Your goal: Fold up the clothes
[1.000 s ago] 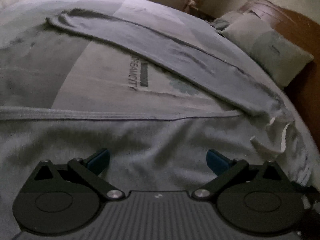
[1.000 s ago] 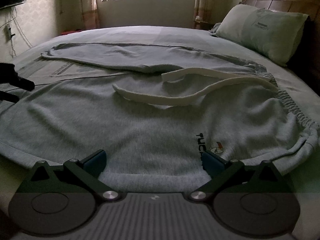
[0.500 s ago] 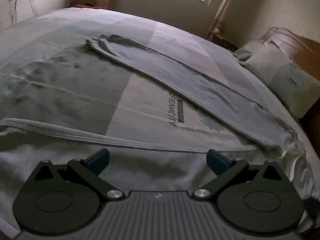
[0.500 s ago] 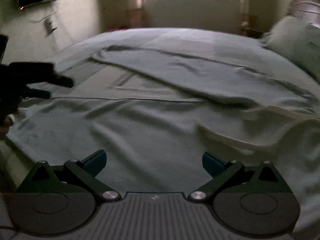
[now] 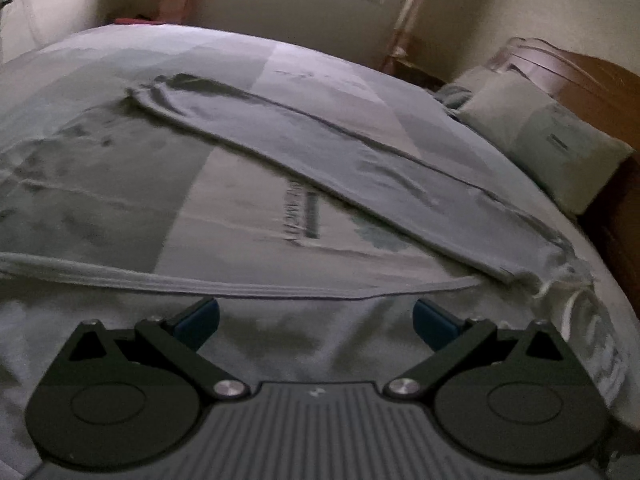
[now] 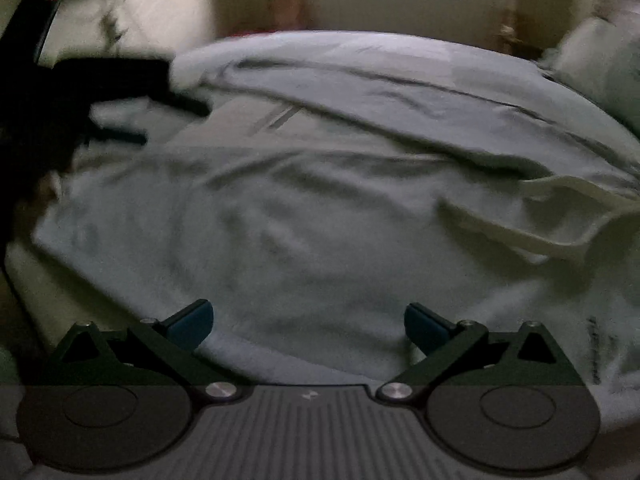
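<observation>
1. My left gripper [image 5: 316,318] is spread wide with nothing between its blue pads [image 5: 198,318]; it hangs low over the near trouser leg [image 5: 280,344], just short of that leg's long edge.
2. Beyond that edge lies a bare strip of bed sheet [image 5: 120,184] with blurred print on it, and then the far trouser leg [image 5: 360,168] runs slantwise from upper left to lower right.
3. At the right the two legs meet at the waistband [image 5: 560,276], where a pale drawstring [image 5: 568,300] trails. A pillow [image 5: 552,148] rests against the wooden headboard [image 5: 592,76].
4. My right gripper [image 6: 308,324] is also spread wide and empty, low over the grey trousers [image 6: 300,240], which lie flat across the bed.
5. In its blurred view, my left tool shows as a dark shape at far left, and the drawstring [image 6: 532,236] loops at right.
</observation>
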